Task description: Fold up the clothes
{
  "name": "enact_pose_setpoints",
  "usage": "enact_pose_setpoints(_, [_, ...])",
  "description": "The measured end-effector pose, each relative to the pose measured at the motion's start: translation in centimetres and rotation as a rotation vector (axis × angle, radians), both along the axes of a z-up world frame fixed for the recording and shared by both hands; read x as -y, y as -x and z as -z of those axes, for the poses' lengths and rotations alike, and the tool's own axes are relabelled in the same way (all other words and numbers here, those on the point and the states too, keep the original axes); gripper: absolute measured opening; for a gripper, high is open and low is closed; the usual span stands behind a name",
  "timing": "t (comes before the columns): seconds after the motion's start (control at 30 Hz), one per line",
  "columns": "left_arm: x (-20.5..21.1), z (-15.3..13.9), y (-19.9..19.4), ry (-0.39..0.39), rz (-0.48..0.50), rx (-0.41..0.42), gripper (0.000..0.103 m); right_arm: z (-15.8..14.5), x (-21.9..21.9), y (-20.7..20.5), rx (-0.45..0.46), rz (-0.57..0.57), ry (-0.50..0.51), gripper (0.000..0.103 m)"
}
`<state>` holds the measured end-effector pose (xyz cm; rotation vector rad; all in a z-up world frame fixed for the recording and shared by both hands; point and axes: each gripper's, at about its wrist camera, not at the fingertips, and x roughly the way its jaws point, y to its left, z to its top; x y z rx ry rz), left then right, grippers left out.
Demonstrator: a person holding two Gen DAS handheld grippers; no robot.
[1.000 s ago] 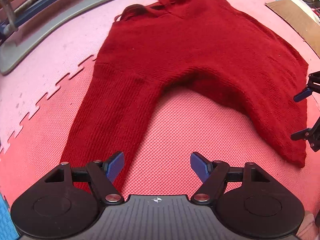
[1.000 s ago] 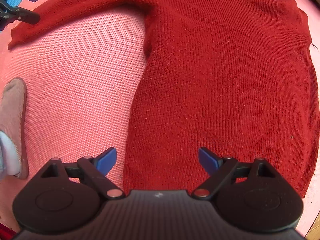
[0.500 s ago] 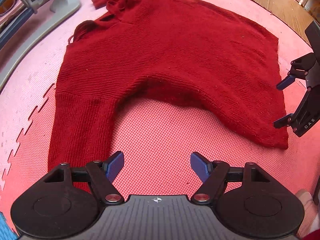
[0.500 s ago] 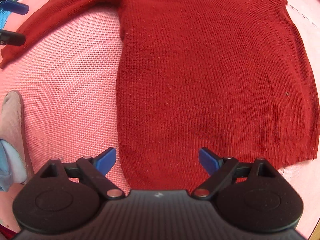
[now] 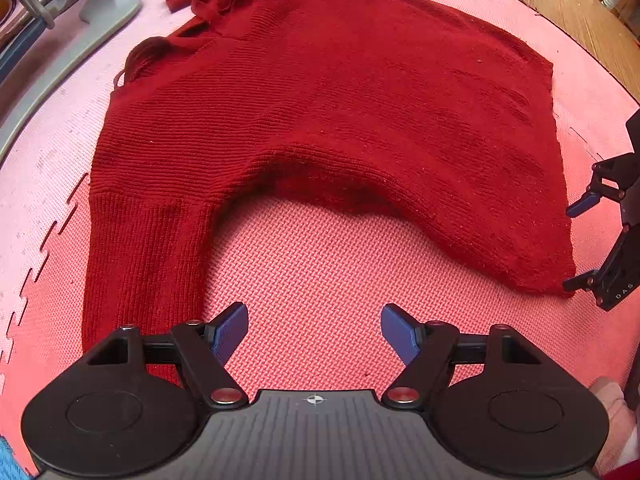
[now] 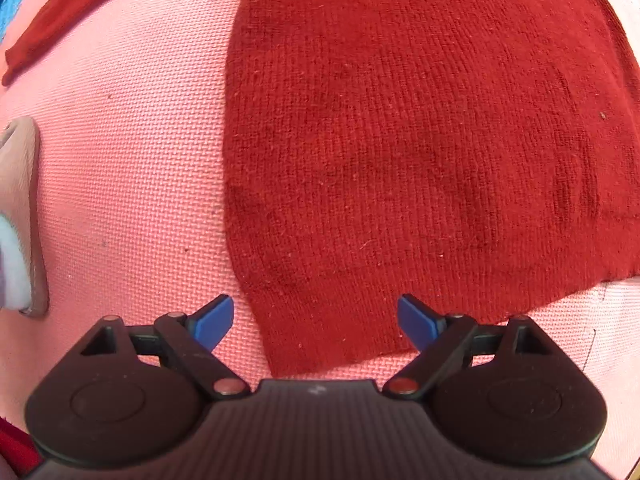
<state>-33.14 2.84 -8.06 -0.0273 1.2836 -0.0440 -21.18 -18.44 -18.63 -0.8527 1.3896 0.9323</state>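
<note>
A dark red knitted sweater [image 5: 340, 112] lies spread flat on the pink foam mat [image 5: 320, 280]. One sleeve [image 5: 140, 260] runs down toward my left gripper [image 5: 314, 330], which hovers open over bare mat just right of the cuff. My right gripper [image 6: 316, 320] is open and low over the sweater's bottom corner [image 6: 320, 344], with the hem corner lying between its blue fingertips. In the left wrist view the right gripper [image 5: 580, 248] shows at the far right, by the hem corner. The other sleeve [image 6: 60, 28] stretches to the upper left in the right wrist view.
A grey curved stand base [image 5: 80, 44] sits beyond the mat's upper left. Brown wooden flooring [image 5: 560, 8] lies past the mat at upper right. A person's foot in a tan slipper [image 6: 20, 216] rests on the mat left of the right gripper. Puzzle seams [image 5: 48, 240] cross the mat.
The right gripper has dropped closer to the sweater's bottom corner, so the knit now fills its view. The left gripper has shifted right, off the sleeve, over bare mat. Both stay open.
</note>
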Motion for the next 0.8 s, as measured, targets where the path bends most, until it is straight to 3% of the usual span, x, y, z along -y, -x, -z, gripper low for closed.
enact_pose_setpoints(0.2, [0.3, 0.2, -0.2, -0.003, 0.010, -0.006, 0.076, 1.6, -0.6, 2.6, -0.005, -0.209, -0.045, 0.081])
enact_pose_setpoints(0.27, [0.3, 0.2, -0.2, -0.005, 0.007, -0.010, 0.076, 2.3, -0.9, 3.2, 0.023, -0.247, -0.034, 0.060])
enact_pose_setpoints(0.33, [0.3, 0.3, -0.1, -0.005, 0.007, -0.012, 0.076, 2.8, -1.1, 3.5, 0.052, -0.273, -0.022, 0.055])
enact_pose_setpoints(0.43, [0.3, 0.5, 0.0, -0.005, 0.008, -0.018, 0.076, 2.5, -0.9, 3.4, 0.071, -0.293, -0.002, 0.014])
enact_pose_setpoints(0.47, [0.3, 0.5, 0.1, -0.004, 0.009, -0.018, 0.076, 2.3, -0.8, 3.1, 0.057, -0.287, 0.003, 0.011])
enact_pose_setpoints(0.67, [0.1, 0.6, 0.2, -0.005, 0.006, -0.024, 0.076, 1.6, 0.2, 4.7, 0.046, -0.474, 0.095, 0.009])
enact_pose_setpoints(0.8, [-0.3, 1.0, 0.1, -0.002, 0.001, -0.029, 0.076, 2.4, 0.2, 5.2, 0.030, -0.499, 0.127, 0.011])
